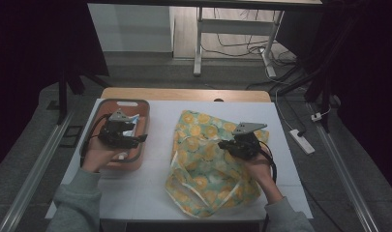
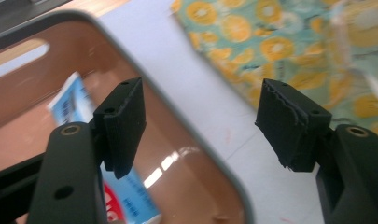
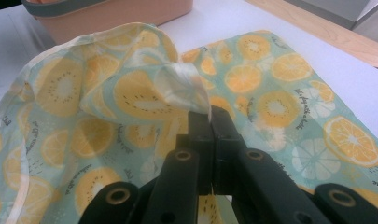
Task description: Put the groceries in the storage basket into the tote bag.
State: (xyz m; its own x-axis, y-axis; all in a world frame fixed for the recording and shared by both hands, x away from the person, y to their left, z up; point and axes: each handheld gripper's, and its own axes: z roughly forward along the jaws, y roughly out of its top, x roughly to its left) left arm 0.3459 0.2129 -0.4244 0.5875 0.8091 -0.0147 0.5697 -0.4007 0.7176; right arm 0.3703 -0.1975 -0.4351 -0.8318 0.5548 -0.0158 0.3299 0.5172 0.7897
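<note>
Right tool clamping fruit-print bag, blue packet half-hidden

left gripper jaws wide apart, nothing between | over basket rim | blue packet inside | fruit-print bag beyond

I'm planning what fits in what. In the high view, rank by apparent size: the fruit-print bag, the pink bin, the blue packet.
1. fruit-print bag, the largest.
2. pink bin, somewhat smaller.
3. blue packet, by far the smallest, though partly hidden by the left gripper.
</note>
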